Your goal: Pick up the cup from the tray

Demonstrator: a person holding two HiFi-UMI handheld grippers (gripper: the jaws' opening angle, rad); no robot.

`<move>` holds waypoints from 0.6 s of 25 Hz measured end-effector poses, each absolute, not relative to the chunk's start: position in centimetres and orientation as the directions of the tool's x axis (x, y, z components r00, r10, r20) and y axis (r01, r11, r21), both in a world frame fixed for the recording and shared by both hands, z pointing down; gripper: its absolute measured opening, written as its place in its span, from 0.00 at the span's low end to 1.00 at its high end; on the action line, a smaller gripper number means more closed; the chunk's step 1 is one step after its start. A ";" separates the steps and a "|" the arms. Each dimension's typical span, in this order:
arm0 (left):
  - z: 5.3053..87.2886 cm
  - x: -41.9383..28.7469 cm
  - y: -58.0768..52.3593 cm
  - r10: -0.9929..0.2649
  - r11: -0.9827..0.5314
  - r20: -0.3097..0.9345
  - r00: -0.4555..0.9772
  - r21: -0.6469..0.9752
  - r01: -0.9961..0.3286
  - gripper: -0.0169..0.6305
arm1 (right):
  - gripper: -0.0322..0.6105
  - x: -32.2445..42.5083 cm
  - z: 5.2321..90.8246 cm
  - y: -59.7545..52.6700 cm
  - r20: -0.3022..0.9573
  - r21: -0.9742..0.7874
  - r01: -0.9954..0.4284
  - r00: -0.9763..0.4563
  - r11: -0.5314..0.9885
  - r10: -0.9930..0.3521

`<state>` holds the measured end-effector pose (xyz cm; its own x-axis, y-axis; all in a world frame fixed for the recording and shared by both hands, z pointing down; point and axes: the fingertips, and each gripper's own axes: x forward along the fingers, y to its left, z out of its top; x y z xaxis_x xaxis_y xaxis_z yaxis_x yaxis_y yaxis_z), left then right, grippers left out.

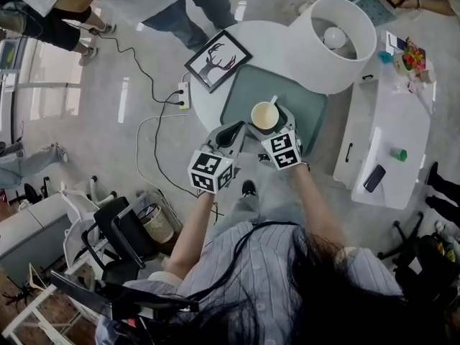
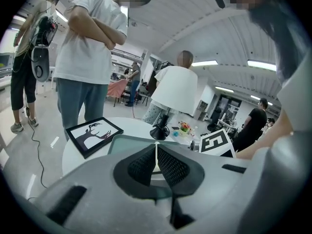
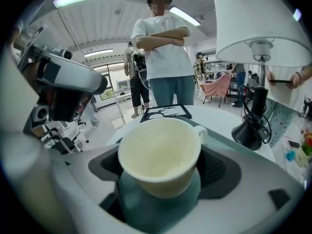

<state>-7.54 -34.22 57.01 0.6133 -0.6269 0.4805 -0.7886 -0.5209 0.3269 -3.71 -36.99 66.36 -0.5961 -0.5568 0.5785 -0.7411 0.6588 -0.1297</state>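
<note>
step in hand, as judged: getting a hold on the cup before lifting.

- the cup (image 1: 264,115) is sitting upright on the tray (image 1: 243,86), just above the middle of the head view. it is looking empty. its handle (image 3: 200,131) is pointing toward the far side, away from the camera.
- the right gripper (image 3: 163,172) is straddling the cup with its jaws standing wide. a pad is showing on each side of the cup wall and neither is seeming to press on it, so nothing is gripped yet.
- the left gripper (image 2: 157,165) is hovering low over the near edge of the tray, at the left of the cup in the head view. its pads are lying together with nothing between them.
- the lamp (image 1: 332,45) is standing at the upper right and the picture frame (image 1: 218,60) at the upper left, both clear of the cup.

notes on doing it well (judgement):
- the cup is sitting roughly centred between the pads, so closing evenly should be avoiding a sideways push across the tray.
- the wall is tapering toward the foot. gripping high, just under the rim, is probably giving the surest seat. a low grip is risking the cup squeezing upward and out.
- the handle is lying outside the pads' path and is best left there.
- the glaze is likely slick, so closing firmly and then lifting straight up, without tilting, is looking wise.
- the left gripper is best holding off to the side.
</note>
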 end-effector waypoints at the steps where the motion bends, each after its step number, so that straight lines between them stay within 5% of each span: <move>1: 57.1 -7.8 -34.2 -0.629 -0.516 0.483 0.608 0.326 -0.792 0.05 | 0.68 -3.7 66.4 -37.3 0.577 -0.113 -0.737 -0.595 0.667 -0.560; 15: 58.0 -9.9 -33.1 -0.633 -0.485 0.509 0.583 0.325 -0.812 0.05 | 0.68 -4.8 67.2 -38.9 0.573 -0.031 -0.757 -0.549 0.653 -0.609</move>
